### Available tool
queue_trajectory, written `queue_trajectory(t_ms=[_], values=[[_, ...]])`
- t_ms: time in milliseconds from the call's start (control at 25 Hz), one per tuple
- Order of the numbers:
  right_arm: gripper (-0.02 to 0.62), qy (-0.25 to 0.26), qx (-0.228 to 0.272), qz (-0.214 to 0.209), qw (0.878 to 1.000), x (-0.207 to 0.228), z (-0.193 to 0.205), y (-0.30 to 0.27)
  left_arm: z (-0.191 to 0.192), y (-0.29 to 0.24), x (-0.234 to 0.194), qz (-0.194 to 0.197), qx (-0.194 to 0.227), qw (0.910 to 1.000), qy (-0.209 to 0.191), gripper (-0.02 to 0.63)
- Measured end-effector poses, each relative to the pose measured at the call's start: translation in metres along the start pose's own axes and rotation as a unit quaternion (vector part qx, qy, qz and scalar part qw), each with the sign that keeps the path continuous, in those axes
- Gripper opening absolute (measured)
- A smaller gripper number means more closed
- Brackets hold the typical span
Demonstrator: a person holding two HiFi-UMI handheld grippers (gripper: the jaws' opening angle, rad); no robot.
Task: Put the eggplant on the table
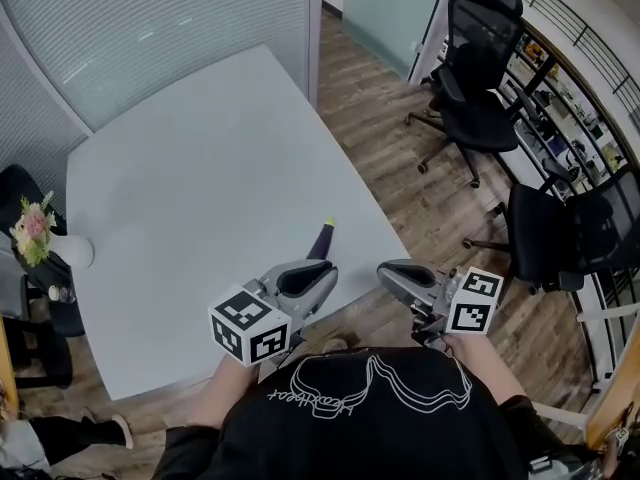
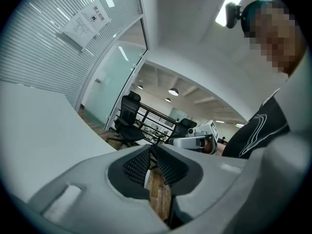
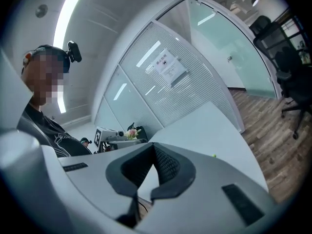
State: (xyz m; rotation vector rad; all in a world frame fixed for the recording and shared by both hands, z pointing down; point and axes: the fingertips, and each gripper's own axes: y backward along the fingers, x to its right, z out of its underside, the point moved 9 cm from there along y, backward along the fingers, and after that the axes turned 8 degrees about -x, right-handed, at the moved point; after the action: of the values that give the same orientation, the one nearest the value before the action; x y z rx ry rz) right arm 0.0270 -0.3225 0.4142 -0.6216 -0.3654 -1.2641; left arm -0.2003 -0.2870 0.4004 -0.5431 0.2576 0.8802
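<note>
A dark purple eggplant (image 1: 320, 240) with a green stem lies on the white table (image 1: 200, 198), close to its near right edge. My left gripper (image 1: 325, 273) hangs in the air just on the near side of the eggplant and is apart from it. In the left gripper view its pads (image 2: 168, 167) meet at the tips with nothing between them. My right gripper (image 1: 385, 273) is held to the right of the eggplant, off the table's edge and above the wooden floor. Its pads (image 3: 165, 165) are closed together and hold nothing.
A bunch of flowers (image 1: 33, 230) by a white vase (image 1: 76, 252) stands at the table's left edge. Two black office chairs (image 1: 478, 78) (image 1: 560, 236) stand on the wooden floor to the right, before a shelf. A glass partition (image 1: 150, 28) runs behind the table.
</note>
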Motion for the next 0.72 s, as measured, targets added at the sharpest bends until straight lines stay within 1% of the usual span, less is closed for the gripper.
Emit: queue_trajectory(t_ms=[80,200,360,600,720], values=[[0.008,-0.001,0.001,-0.003,1.000,-0.002,-0.002,0.000,-0.002,0.002,0.006,0.002,0.005,0.9999,-0.010,0.041],[0.008,-0.004,-0.006,0.005,1.000,-0.001,-0.002,0.002,-0.007,0.003,0.012,0.008,0.019,0.9997,-0.011,0.021],[0.008,0.007,-0.011,0.014,1.000,0.002,0.001,0.000,-0.009,0.002,0.013,0.010,0.024,0.9995,-0.016,0.015],[0.008,0.030,-0.011,0.017,0.999,0.002,0.006,-0.001,-0.007,-0.006,0.015,0.006,0.017,0.9996,-0.020,0.015],[0.008,0.032,-0.009,0.021,0.999,0.003,0.005,0.004,-0.007,-0.009,0.016,0.006,0.017,0.9995,-0.025,0.014]])
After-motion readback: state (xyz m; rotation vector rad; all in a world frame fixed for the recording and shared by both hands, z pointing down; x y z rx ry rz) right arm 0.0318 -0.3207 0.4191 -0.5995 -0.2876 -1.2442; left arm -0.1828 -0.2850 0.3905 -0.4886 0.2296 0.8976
